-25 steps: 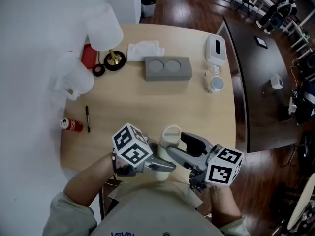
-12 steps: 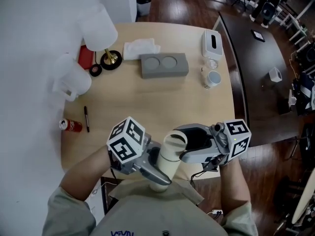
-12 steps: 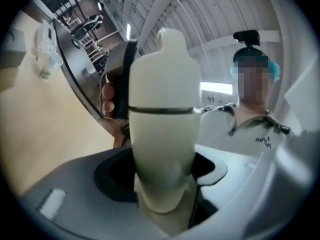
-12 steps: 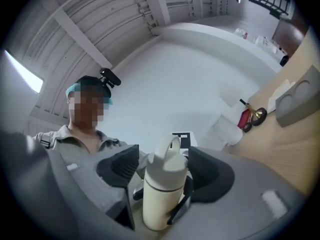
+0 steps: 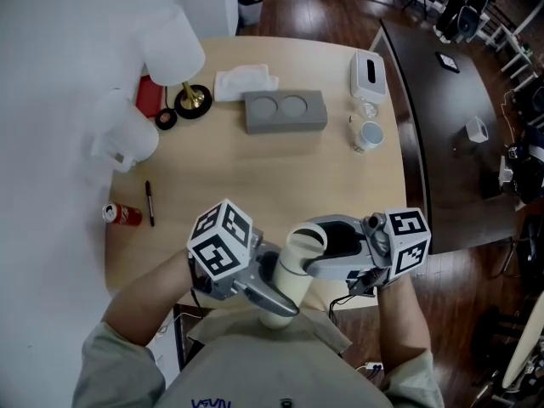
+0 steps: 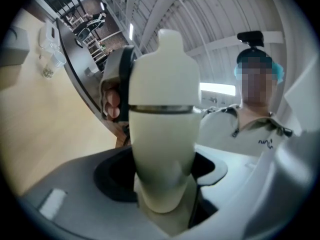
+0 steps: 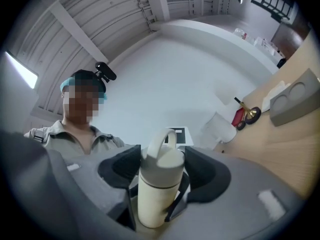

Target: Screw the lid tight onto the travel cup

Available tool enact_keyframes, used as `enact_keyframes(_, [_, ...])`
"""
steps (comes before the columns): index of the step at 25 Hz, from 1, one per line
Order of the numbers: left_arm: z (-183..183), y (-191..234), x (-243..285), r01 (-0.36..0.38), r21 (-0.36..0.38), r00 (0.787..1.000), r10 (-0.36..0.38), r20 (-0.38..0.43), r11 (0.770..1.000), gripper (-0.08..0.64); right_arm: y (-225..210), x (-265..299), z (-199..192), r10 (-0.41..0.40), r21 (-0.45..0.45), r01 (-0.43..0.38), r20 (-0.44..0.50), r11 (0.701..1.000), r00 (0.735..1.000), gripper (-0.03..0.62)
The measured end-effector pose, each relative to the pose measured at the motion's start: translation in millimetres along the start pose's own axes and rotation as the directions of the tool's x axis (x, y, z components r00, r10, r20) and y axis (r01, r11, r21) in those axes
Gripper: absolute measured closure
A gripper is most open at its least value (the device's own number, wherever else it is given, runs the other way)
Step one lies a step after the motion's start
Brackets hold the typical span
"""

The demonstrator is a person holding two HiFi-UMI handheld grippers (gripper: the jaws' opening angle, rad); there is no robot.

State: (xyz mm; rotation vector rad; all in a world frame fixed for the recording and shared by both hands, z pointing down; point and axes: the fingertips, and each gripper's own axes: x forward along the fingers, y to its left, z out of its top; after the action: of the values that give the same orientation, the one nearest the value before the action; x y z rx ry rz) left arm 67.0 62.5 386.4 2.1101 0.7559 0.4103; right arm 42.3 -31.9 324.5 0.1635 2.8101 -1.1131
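Observation:
A cream travel cup point(image 5: 289, 280) is held tilted in the air over the table's near edge, in front of the person's body. My left gripper point(image 5: 274, 294) is shut on its lower body point(image 6: 162, 134). The cup's domed lid point(image 5: 307, 240) with a loop handle point(image 7: 165, 138) sits on top of the cup. My right gripper point(image 5: 309, 245) reaches in from the right with its jaws either side of the lid point(image 7: 162, 160). Those jaws are closing; the black pads point(image 7: 122, 166) stand right beside the lid, and no firm press shows.
On the wooden table point(image 5: 255, 168) lie a grey block with two round recesses point(image 5: 285, 111), a white cloth point(image 5: 245, 82), a tissue box point(image 5: 370, 73), a glass cup point(image 5: 369, 136), a pen point(image 5: 150, 204), a red can point(image 5: 121, 215) and a brass stand point(image 5: 193, 100). A dark table point(image 5: 442, 100) stands at the right.
A second ago the right gripper lay lower, beneath the cup's right side. It has swung round to the right and level with the lid. The cup has tilted up a little.

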Motion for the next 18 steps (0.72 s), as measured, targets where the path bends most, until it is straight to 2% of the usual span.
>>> enact_keyframes(3, [-1,17,-2,-0.09,-0.035,0.996,0.091,0.026,0.995,0.242,-14,-3,-4,-0.113,0.009,0.113,-0.008,0.994,0.994,0.318])
enact_keyframes(5, [-5,31,-3,-0.155,-0.079,0.986,0.159,0.047,0.985,0.242,-26,-6,-11,-0.202,0.029,0.202,-0.016,0.979,0.979,0.319])
enact_keyframes(8, [-13,48,0,-0.229,-0.155,0.967,0.243,0.079,0.961,0.242,-40,-11,-24,-0.331,0.074,0.332,-0.02,0.94,0.943,0.319])
enact_keyframes(10, [-17,61,0,-0.303,-0.202,0.941,0.326,0.091,0.931,0.242,-49,-17,-31,-0.431,0.097,0.432,-0.03,0.897,0.902,0.321])
enact_keyframes(11, [-20,69,-1,-0.362,-0.22,0.918,0.387,0.081,0.906,0.242,-54,-19,-35,-0.488,0.096,0.49,-0.049,0.866,0.872,0.321])
enact_keyframes(12, [-24,78,-2,-0.436,-0.23,0.886,0.459,0.057,0.87,0.242,-60,-22,-41,-0.545,0.087,0.55,-0.076,0.83,0.835,0.321])
enact_keyframes(14, [-36,98,-6,-0.591,-0.229,0.796,0.605,-0.011,0.774,0.242,-70,-24,-54,-0.649,0.058,0.66,-0.132,0.749,0.749,0.322])
enact_keyframes(16, [-44,114,-12,-0.701,-0.218,0.704,0.708,-0.06,0.679,0.242,-79,-27,-65,-0.728,0.038,0.741,-0.159,0.67,0.667,0.322])
enact_keyframes(17, [-47,120,-14,-0.731,-0.216,0.673,0.736,-0.074,0.647,0.242,-83,-29,-69,-0.758,0.037,0.771,-0.162,0.635,0.632,0.322])
enact_keyframes(18, [-49,124,-14,-0.746,-0.217,0.657,0.749,-0.086,0.63,0.244,-86,-31,-72,-0.78,0.042,0.793,-0.161,0.607,0.605,0.322])
